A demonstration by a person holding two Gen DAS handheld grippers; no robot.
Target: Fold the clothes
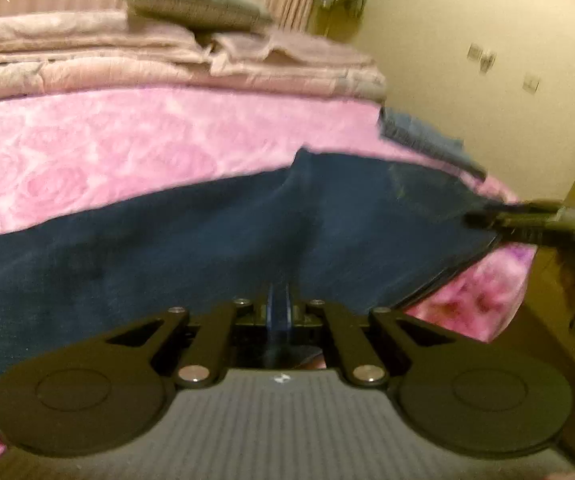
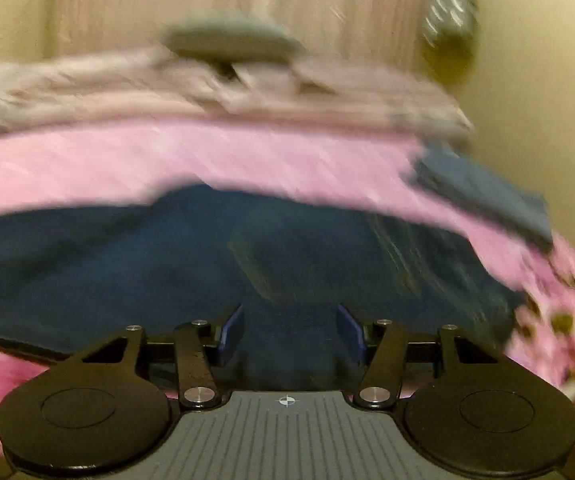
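Jaws: left gripper pinched tight on the near edge of the dark blue jeans, right gripper spread wide over them; jeans lie flat across the pink floral blanket — denim, likely heavy, stiffish, best taken at hems or waistband.

My left gripper, at six o'clock, has its blue pads pressed together on a fold of the dark blue jeans. The jeans spread across the pink rose-patterned blanket. At three o'clock my right gripper meets the jeans' edge. At twelve o'clock, a grey cushion tops folded mauve quilts.
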